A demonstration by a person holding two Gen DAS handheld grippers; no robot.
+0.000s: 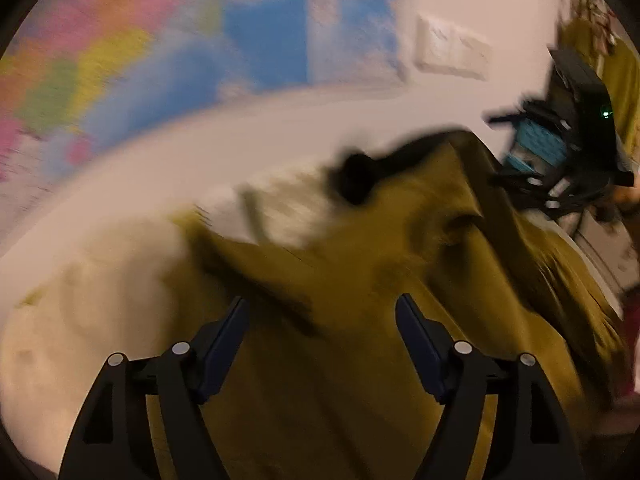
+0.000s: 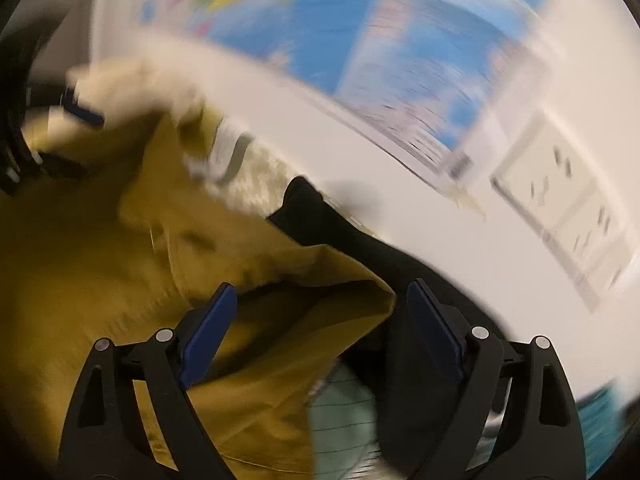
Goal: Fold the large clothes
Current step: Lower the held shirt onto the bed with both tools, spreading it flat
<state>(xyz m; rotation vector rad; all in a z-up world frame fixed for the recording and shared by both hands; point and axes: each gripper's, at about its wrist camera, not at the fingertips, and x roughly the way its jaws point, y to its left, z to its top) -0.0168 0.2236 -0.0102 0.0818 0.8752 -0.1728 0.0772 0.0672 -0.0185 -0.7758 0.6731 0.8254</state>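
Note:
A mustard-yellow garment [image 1: 400,248] with a white fleece lining [image 1: 288,208] lies bunched on a white surface, blurred in both views. My left gripper [image 1: 320,300] hovers open just above the yellow cloth, nothing between its pads. In the right wrist view the garment [image 2: 100,260] fills the left half, its lining [image 2: 256,184] showing at the top. My right gripper [image 2: 322,284] stands open; a folded yellow edge lies between its fingers without being pinched. A black cloth [image 2: 360,248] lies under that edge.
A colourful map poster [image 1: 260,40] hangs on the wall behind, with a white socket plate [image 1: 452,50] beside it. The right gripper's black body [image 1: 580,96] shows at the far right. A pale green striped cloth [image 2: 344,412] lies below the yellow edge.

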